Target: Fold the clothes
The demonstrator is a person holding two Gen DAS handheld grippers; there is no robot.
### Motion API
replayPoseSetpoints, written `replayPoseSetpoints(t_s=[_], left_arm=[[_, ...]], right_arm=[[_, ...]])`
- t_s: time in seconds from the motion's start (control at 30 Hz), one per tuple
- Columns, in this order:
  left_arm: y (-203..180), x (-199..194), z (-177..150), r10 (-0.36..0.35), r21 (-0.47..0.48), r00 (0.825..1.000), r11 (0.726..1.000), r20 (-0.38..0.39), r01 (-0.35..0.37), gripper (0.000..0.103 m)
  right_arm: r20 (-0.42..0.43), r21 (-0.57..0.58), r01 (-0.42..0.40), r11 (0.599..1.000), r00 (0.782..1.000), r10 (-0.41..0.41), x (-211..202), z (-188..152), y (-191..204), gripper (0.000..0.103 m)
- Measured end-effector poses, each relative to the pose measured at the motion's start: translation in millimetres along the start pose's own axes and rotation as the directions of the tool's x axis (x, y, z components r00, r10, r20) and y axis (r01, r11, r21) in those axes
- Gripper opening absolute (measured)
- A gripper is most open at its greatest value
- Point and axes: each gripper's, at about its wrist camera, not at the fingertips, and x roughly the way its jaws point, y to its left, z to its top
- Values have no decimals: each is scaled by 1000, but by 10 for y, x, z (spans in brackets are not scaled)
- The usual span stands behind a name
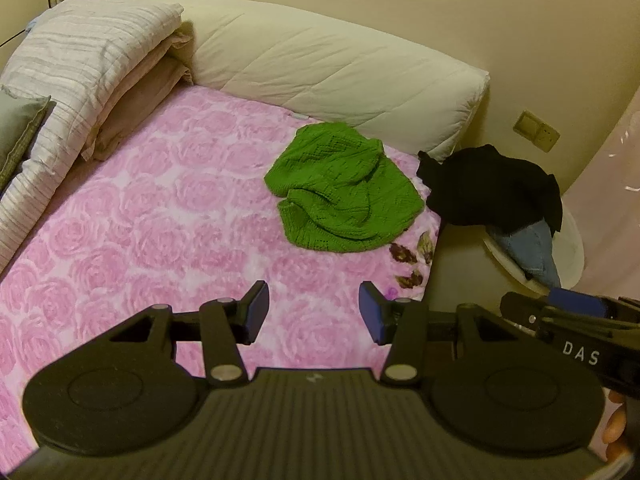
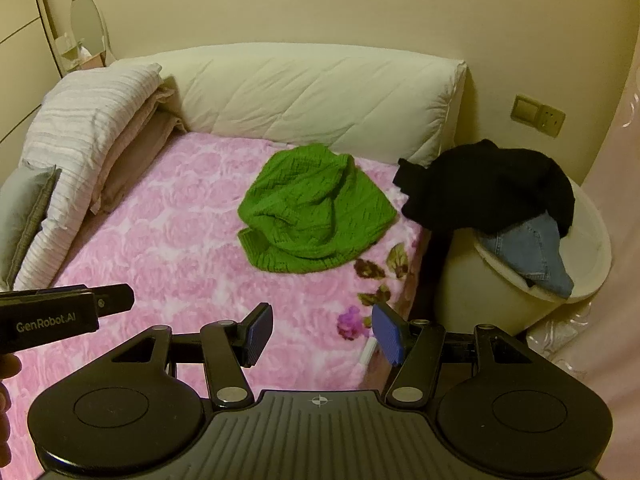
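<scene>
A crumpled green knit sweater (image 1: 344, 192) (image 2: 316, 208) lies in a heap on the pink rose-patterned blanket (image 1: 160, 216) (image 2: 172, 232), near the bed's right side. My left gripper (image 1: 313, 312) hovers open over the blanket, well short of the sweater, nothing between its blue pads. My right gripper (image 2: 322, 334) is open too, above the blanket's right edge, also short of the sweater. A black garment (image 1: 492, 188) (image 2: 492, 188) and blue jeans (image 1: 528, 248) (image 2: 532, 252) hang over a white basket (image 1: 572, 244) (image 2: 592, 240) beside the bed.
A long cream bolster (image 1: 328, 76) (image 2: 316, 96) lines the wall behind the sweater. Folded striped bedding (image 1: 80, 76) (image 2: 88, 120) is stacked at the left. A wall socket (image 1: 536, 130) (image 2: 538, 115) sits at the right. A small white object (image 2: 367, 354) lies at the bed's right edge.
</scene>
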Motion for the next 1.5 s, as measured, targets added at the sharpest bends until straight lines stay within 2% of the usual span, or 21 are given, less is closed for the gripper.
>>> replayPoseSetpoints(t_s=[0.37, 0.7, 0.83, 0.97, 1.23, 1.5], left_arm=[[-119, 156, 89, 23, -18, 1000, 1000, -11, -23, 45], [-221, 661, 378, 50, -33, 997, 998, -57, -52, 45], [-219, 968, 526, 46, -58, 996, 997, -74, -50, 45], [-169, 1332, 647, 24, -121, 992, 992, -123, -39, 45], [-66, 2099, 784, 45, -182, 975, 980, -217, -85, 45], [1, 2851, 907, 46, -177, 963, 980, -265, -95, 45]], right_arm=[[-5, -8, -15, 1000, 1000, 15, 131, 97, -118, 59], [-55, 10, -40, 999, 998, 41, 621, 387, -403, 59], [-74, 22, -47, 999, 996, 49, 894, 529, -564, 59], [-118, 31, -53, 998, 991, 56, 1246, 654, -701, 59], [-202, 41, -54, 998, 977, 61, 1972, 788, -892, 59], [-263, 55, -42, 998, 963, 55, 2751, 877, -1095, 59]])
